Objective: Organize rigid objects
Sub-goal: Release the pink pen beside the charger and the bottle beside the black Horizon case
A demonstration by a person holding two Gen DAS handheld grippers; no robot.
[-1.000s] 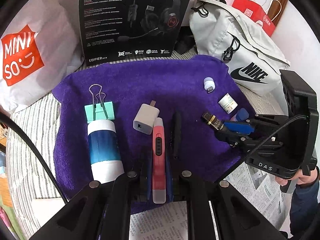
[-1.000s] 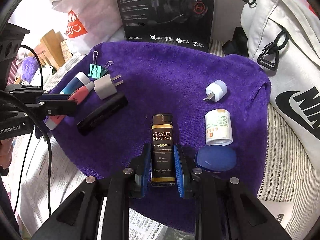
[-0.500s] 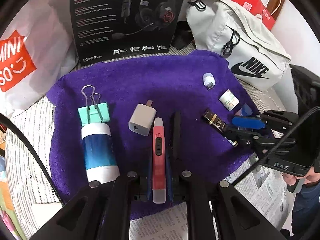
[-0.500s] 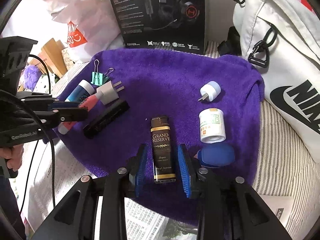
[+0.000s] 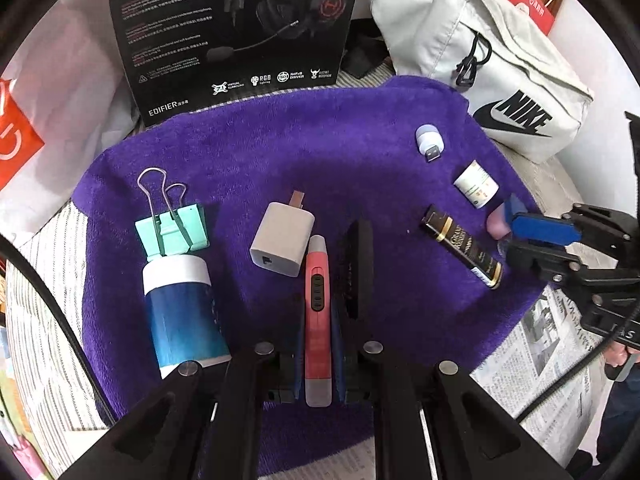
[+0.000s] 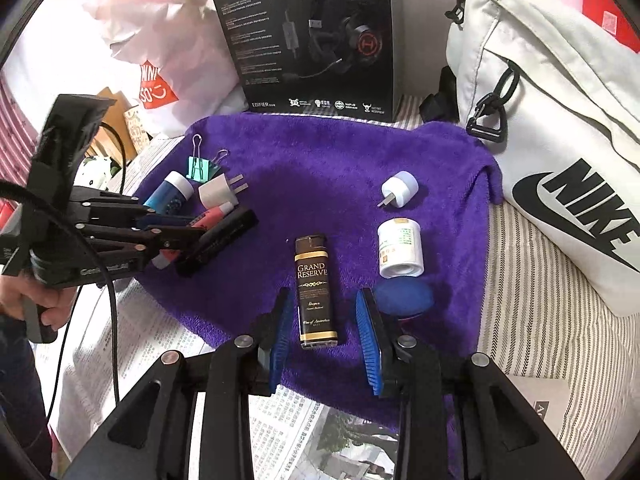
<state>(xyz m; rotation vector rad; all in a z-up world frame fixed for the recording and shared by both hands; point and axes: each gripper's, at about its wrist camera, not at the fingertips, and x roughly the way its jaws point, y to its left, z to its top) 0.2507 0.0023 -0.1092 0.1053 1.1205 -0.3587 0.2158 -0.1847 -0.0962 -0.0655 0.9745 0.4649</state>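
On a purple towel (image 5: 320, 152) lie several small items. My left gripper (image 5: 318, 360) is shut on a red utility knife (image 5: 317, 312), which lies on the towel beside a black bar (image 5: 357, 268), a white charger (image 5: 282, 238), a blue-and-white tube (image 5: 182, 312) and a teal binder clip (image 5: 174, 228). My right gripper (image 6: 324, 332) is open, its blue pads either side of the black "Grand Reserve" lighter (image 6: 315, 292) lying on the towel (image 6: 320, 176). A white pill bottle (image 6: 400, 248), a blue lid (image 6: 404, 298) and a small white plug light (image 6: 400, 190) lie to its right.
A black Edifier headset box (image 5: 236, 32) stands behind the towel. A white Nike bag (image 6: 552, 140) lies at the right, a Miniso bag (image 6: 152, 60) at the left. Newspaper (image 6: 288, 420) covers the near edge of the striped surface.
My right gripper has opened and let go of the lighter, then drawn back a little. My left gripper stays shut on the red knife and has shifted slightly.
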